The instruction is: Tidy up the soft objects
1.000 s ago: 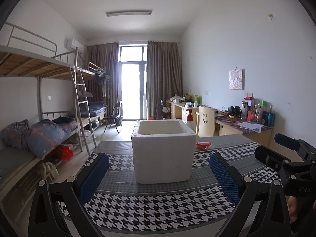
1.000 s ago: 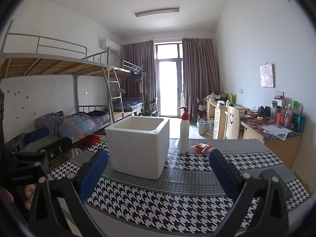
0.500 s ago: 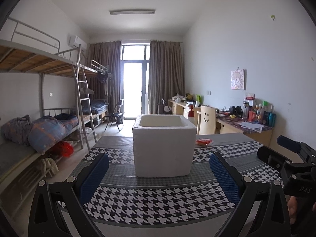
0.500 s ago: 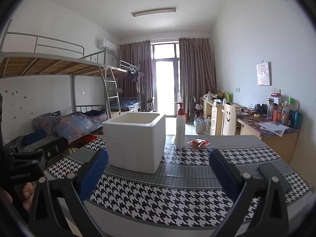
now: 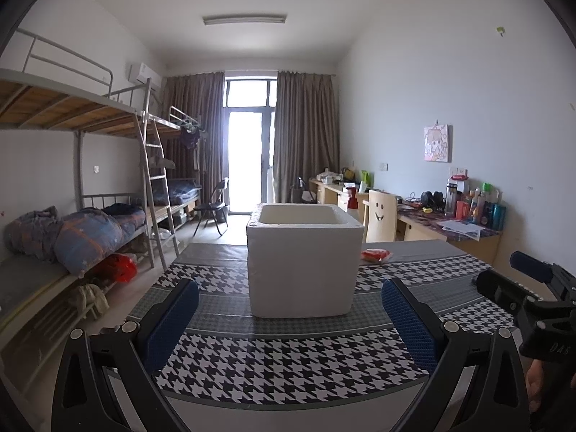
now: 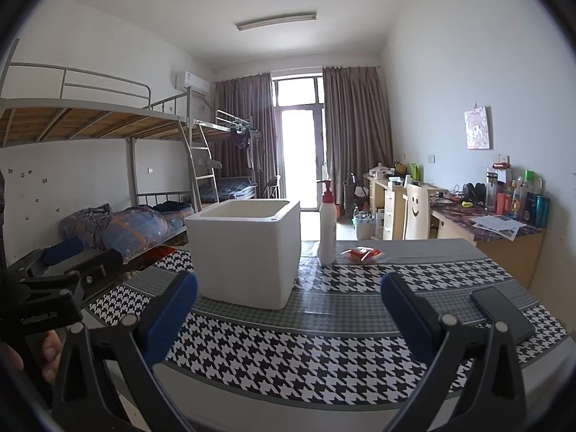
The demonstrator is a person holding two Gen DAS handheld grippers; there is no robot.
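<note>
On the houndstooth table (image 6: 324,352), white foam box (image 5: 304,262) upright, mouth up, both grippers' jaws spread, empty.

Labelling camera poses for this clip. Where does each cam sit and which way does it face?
Left wrist: on the left claw, open, facing the white foam box head-on; right claw body and fingertips at right edge.
Right wrist: on the right claw, open, further right, box left of centre; pump bottle, phone; hand on left claw at left edge.
Shared: box, red packet, houndstooth table.
</note>
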